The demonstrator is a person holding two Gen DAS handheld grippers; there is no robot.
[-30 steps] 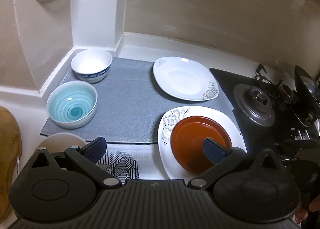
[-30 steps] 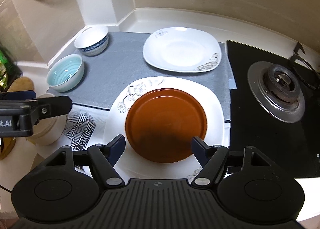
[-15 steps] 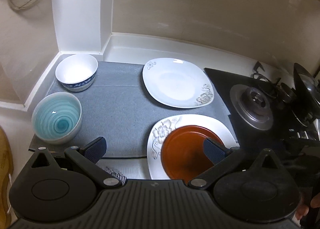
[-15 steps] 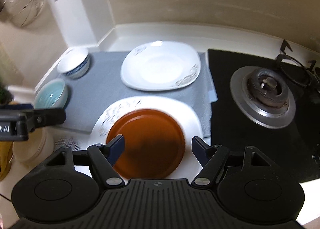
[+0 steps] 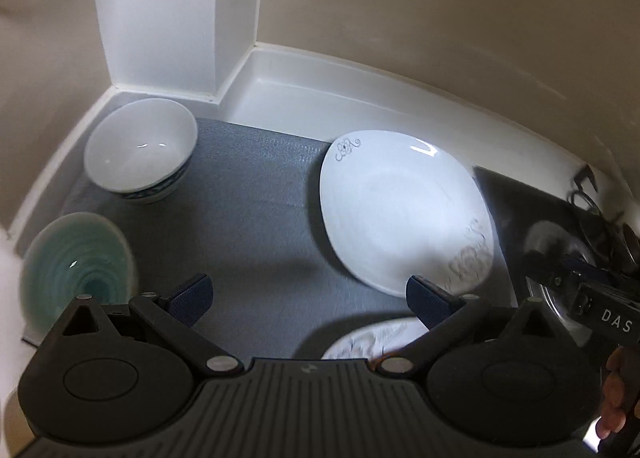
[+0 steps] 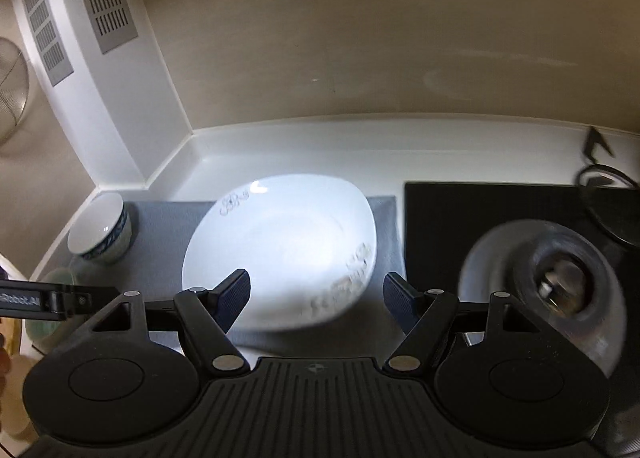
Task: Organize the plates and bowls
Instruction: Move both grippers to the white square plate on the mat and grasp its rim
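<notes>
Your left gripper [image 5: 308, 300] is spread wide and grasps nothing; its ribbed dark-blue pads [image 5: 192, 298] hang above the grey mat [image 5: 256, 217] without touching it. Your right gripper [image 6: 316, 298] is likewise released and empty, its jaws apart over the near edge of the white plate [image 6: 280, 250].

Take the grey mat as the reference. It is a textured fabric sheet lying flat on the white counter [image 5: 320, 97]. The white plate, a glossy rounded square with grey floral print at two corners, lies on the mat's right half. A white bowl [image 5: 140, 149] with a blue band outside stands upright at the mat's far left corner. A teal bowl [image 5: 76, 270] with concentric ribbing sits at the mat's near left edge, blurred. A second floral plate [image 5: 372, 342] shows only as a rim at the mat's near right edge, behind the left gripper.

Right of the mat lies a black hob [image 6: 480, 209] with a round metal burner [image 6: 560, 282]. Nothing stands between either gripper and the white plate.
</notes>
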